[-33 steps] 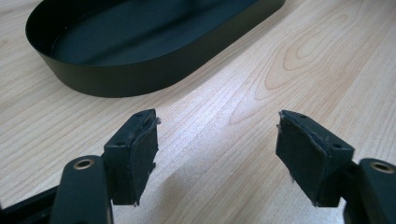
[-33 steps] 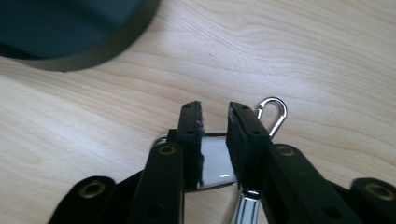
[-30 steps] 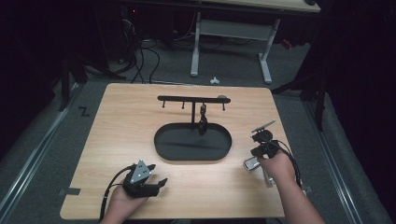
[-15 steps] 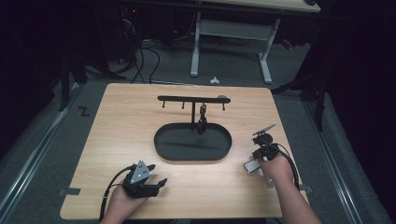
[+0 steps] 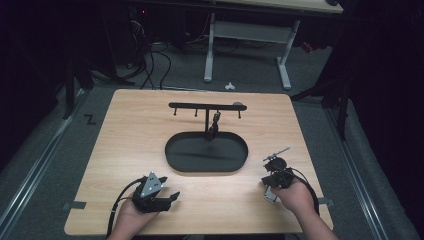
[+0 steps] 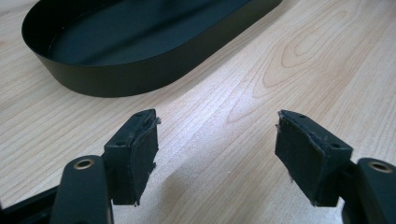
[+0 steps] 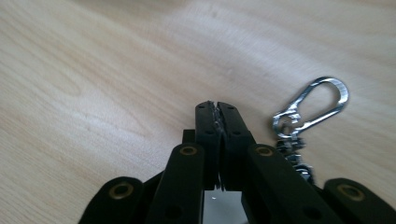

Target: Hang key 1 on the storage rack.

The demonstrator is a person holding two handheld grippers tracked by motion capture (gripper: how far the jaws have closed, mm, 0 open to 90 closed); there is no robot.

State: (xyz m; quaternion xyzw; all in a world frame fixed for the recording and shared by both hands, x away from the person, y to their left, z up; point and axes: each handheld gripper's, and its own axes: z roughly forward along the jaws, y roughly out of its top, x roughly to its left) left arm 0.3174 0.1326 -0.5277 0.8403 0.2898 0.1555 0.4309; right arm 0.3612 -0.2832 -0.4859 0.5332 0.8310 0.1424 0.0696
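Silver and shiny, the keychain (image 7: 306, 119) hangs from our right claw (image 5: 270, 173), whose jaws are pressed together on its flat tag over the near-right part of the wooden worktop (image 5: 130, 130). Our left claw (image 5: 169, 196) rests near-left, jaws well apart with nothing between them, near the black oval tray (image 5: 172, 152) with its hook stand (image 5: 206, 106).

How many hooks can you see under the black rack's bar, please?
3: left hook, middle-left hook, right hook; the keychain hanging by the post may hide a fourth.
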